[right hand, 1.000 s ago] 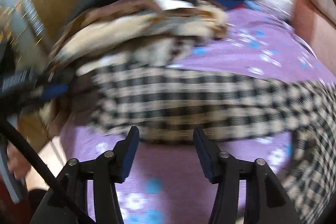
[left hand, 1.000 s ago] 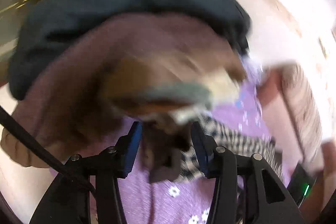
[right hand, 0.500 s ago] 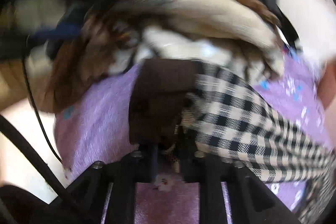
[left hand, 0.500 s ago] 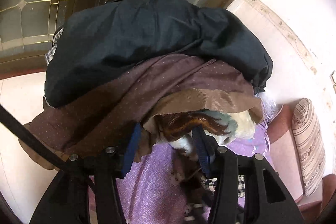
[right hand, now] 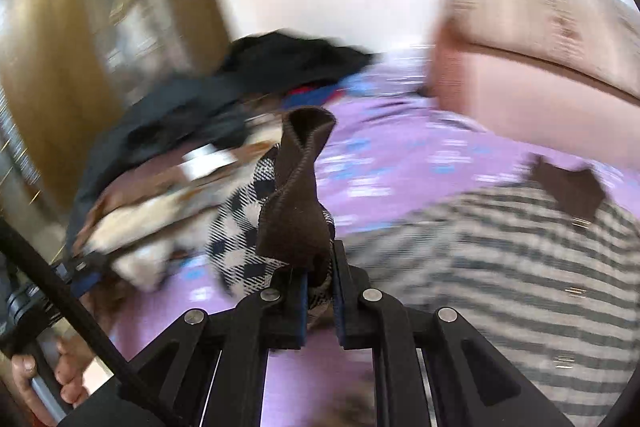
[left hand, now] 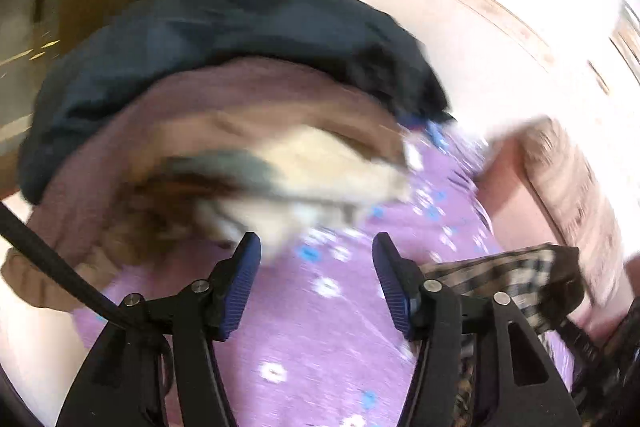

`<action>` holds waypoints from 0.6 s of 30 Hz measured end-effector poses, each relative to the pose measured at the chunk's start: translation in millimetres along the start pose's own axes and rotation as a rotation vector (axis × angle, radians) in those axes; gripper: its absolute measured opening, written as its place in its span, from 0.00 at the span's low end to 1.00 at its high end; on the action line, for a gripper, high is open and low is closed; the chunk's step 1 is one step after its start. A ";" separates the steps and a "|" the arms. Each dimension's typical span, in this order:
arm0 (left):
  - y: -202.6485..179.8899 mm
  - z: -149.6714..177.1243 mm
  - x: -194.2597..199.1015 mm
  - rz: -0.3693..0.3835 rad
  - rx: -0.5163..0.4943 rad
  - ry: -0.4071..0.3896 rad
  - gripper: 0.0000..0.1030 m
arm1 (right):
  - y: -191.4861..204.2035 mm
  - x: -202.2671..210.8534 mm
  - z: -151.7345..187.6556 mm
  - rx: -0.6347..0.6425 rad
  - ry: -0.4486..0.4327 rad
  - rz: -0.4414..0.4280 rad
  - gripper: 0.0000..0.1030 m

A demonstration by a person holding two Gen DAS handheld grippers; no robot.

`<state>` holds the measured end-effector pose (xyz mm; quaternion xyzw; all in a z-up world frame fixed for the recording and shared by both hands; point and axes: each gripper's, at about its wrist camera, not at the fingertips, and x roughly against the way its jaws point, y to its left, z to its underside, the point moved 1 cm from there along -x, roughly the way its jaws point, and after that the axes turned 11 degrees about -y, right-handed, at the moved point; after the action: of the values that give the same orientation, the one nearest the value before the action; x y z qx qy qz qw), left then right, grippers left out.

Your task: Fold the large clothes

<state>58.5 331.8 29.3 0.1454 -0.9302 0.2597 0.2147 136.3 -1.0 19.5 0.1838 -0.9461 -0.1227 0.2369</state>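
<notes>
A checked black-and-cream garment [right hand: 500,239] with brown trim lies on a purple flowered bedspread [right hand: 384,163]. My right gripper [right hand: 319,291] is shut on its brown-edged corner [right hand: 298,195], which stands up between the fingers. In the left wrist view my left gripper [left hand: 316,267] is open and empty above the bedspread [left hand: 320,339], and part of the checked garment [left hand: 516,279] lies to its right. Both views are motion-blurred.
A heap of other clothes, dark blue [left hand: 224,39], brown and cream [left hand: 312,163], fills the bed's far left; it also shows in the right wrist view [right hand: 188,151]. A pink headboard with a striped cushion [right hand: 532,39] stands at the right. A wooden wardrobe [right hand: 80,27] is behind.
My right gripper has lifted the pinched brown-edged corner and swung right. My left gripper has opened and pulled back from the clothes heap, now empty.
</notes>
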 end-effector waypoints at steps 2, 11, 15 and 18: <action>-25.0 11.1 -2.3 0.039 -0.053 0.020 0.58 | -48.0 10.8 -3.6 -0.035 -0.001 0.091 0.11; -125.4 81.3 -17.2 0.177 -0.297 0.157 0.60 | -262.6 73.2 32.1 -0.306 0.035 0.430 0.10; -154.0 111.4 -28.7 0.201 -0.355 0.236 0.60 | -315.0 98.7 55.1 -0.395 0.026 0.514 0.10; -167.8 132.9 -36.0 0.212 -0.390 0.279 0.60 | -346.2 118.9 72.9 -0.470 0.017 0.549 0.10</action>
<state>110.7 127.0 -19.9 -0.0344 -0.9341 0.1139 0.3365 103.0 -351.0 -105.6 -0.1355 -0.9041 -0.2673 0.3045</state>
